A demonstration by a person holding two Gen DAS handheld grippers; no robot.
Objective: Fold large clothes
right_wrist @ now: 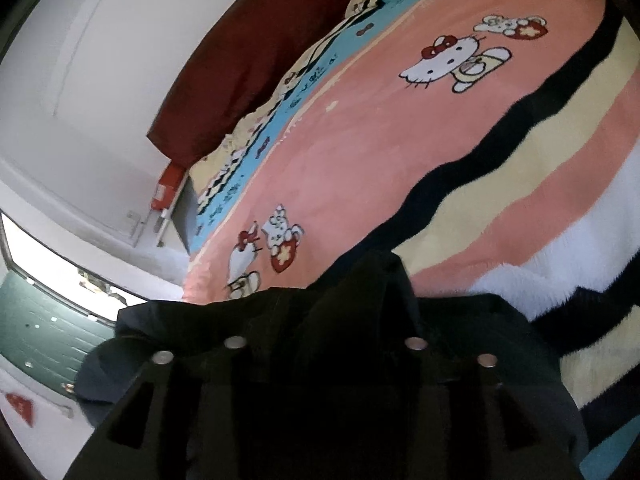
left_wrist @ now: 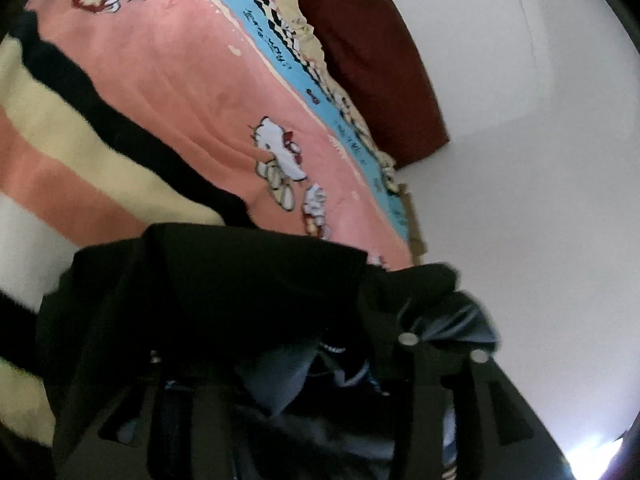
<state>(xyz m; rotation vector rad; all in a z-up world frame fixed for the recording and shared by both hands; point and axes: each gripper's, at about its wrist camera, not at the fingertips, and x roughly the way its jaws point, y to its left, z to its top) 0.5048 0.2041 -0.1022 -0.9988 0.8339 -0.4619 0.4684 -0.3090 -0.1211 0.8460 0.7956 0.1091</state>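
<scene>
Dark, soft, floppy fabric garment (right_wrist: 320, 320) lies bunched on the pink cartoon-print plush blanket (right_wrist: 360, 140).
Both the left gripper (left_wrist: 280, 344) and right gripper (right_wrist: 326, 350) are spread, seemingly pinching nothing; grasp a hem or corner edge, since it sags.

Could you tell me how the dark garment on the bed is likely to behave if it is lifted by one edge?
The dark garment would probably go floppy and hang, since it already bunches in soft folds. It looks fairly thick, so likely a bit heavy. On the fuzzy pink blanket it would more likely drag than slide.
</scene>
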